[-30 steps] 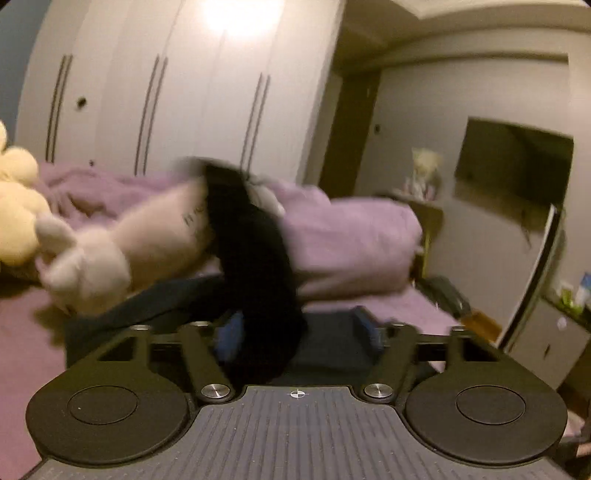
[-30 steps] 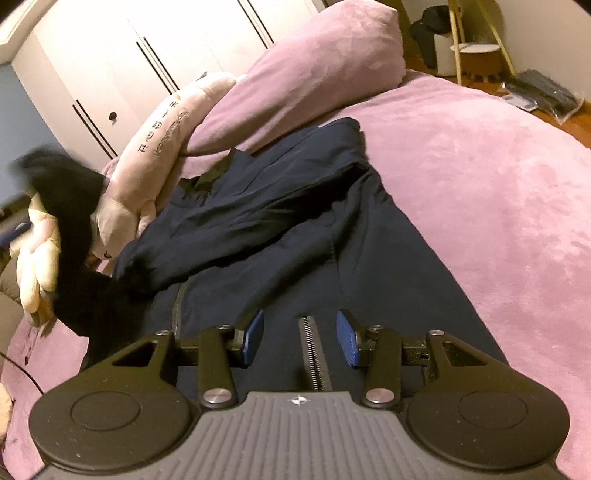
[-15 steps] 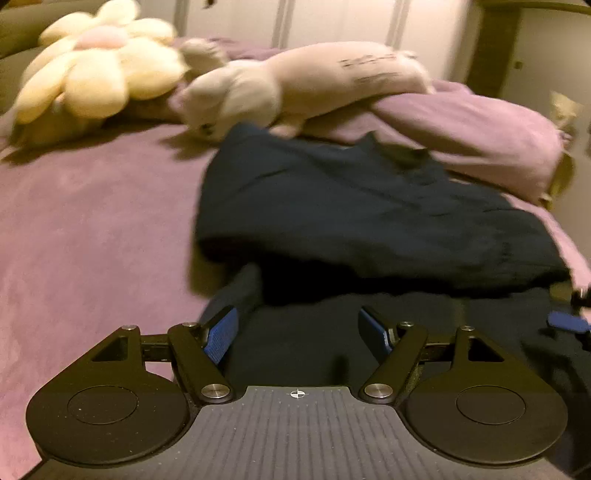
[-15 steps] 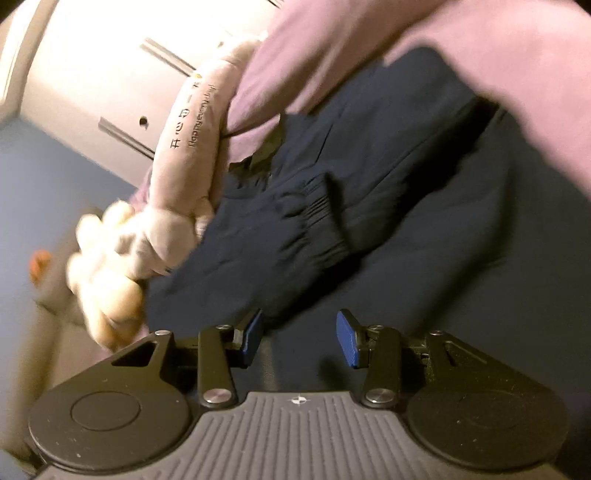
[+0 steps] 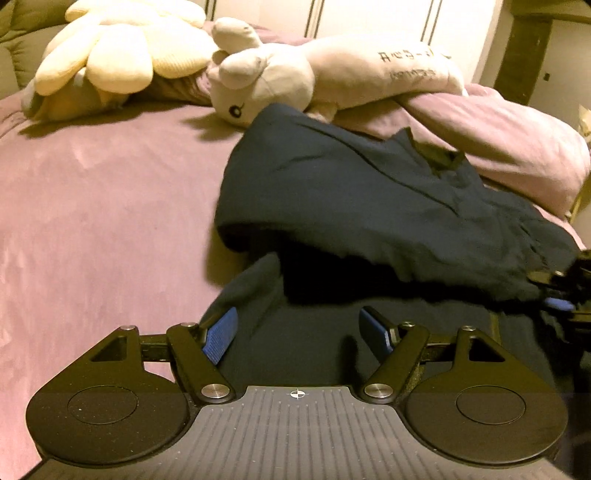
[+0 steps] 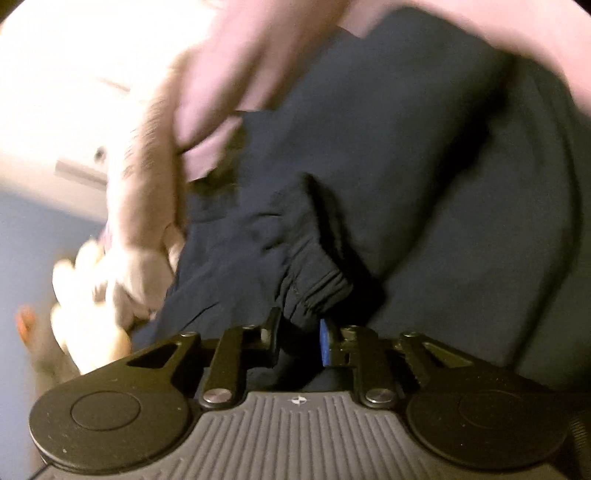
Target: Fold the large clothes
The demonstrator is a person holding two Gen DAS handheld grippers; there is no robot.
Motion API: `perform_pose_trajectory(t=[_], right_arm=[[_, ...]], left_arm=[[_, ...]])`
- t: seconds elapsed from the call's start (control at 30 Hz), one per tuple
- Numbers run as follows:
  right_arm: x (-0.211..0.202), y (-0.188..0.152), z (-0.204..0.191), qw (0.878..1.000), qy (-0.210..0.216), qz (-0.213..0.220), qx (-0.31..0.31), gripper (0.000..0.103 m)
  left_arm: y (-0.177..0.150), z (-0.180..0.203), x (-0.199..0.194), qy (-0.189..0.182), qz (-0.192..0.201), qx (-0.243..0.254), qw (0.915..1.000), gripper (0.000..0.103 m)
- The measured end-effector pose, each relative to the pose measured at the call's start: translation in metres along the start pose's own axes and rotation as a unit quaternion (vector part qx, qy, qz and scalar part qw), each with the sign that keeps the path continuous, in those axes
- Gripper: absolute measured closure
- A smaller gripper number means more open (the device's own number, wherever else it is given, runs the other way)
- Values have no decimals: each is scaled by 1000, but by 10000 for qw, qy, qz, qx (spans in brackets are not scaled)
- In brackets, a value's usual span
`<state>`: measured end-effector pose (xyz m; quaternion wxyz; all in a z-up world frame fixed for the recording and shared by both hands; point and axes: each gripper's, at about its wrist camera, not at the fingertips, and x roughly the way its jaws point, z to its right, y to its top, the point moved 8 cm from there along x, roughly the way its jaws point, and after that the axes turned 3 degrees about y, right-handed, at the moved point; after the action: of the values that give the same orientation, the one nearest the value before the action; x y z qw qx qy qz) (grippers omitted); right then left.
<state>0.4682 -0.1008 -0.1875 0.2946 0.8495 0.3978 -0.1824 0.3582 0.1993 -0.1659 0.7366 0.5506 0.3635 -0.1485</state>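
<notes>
A dark navy jacket (image 5: pixel 369 192) lies on the purple bed, one sleeve folded across its body. My left gripper (image 5: pixel 297 317) hovers low over the jacket's near part, its jaws open and its blue pads apart with nothing gripped. In the right wrist view the jacket (image 6: pixel 424 147) fills the frame and its gathered sleeve cuff (image 6: pixel 314 284) sits between the jaws of my right gripper (image 6: pixel 299 325), which are closing on it. The right gripper (image 5: pixel 561 295) also shows at the right edge of the left wrist view, at the sleeve's end.
A yellow flower plush (image 5: pixel 118 48) and a long white plush animal (image 5: pixel 314 70) lie at the head of the bed, with a purple pillow (image 5: pixel 498 136) behind the jacket. Bare purple bedcover (image 5: pixel 92 203) spreads to the left. White wardrobe doors (image 5: pixel 369 14) stand behind.
The left gripper dropped and tilted down from facing the wardrobe; the sleeve that hung before it now lies across the jacket. The right gripper moved in on the cuff and narrowed its jaws.
</notes>
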Motion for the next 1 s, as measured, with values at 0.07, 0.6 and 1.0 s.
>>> perform_pose_trajectory(t=[0.07,0.6,1.0], right_arm=[[-20,8,-30,9965,92,314,-775,85],[-27,76,42,9674,-1506,992,-1777,84],[-59,104,30,9338,-2171,2193,-1810,58]], left_arm=[[8,2,7,102,51,59,9999,24],[20,-14,53,655,-551,-182,9962,22],[29,-29,8,631,11,-242,9977,24]])
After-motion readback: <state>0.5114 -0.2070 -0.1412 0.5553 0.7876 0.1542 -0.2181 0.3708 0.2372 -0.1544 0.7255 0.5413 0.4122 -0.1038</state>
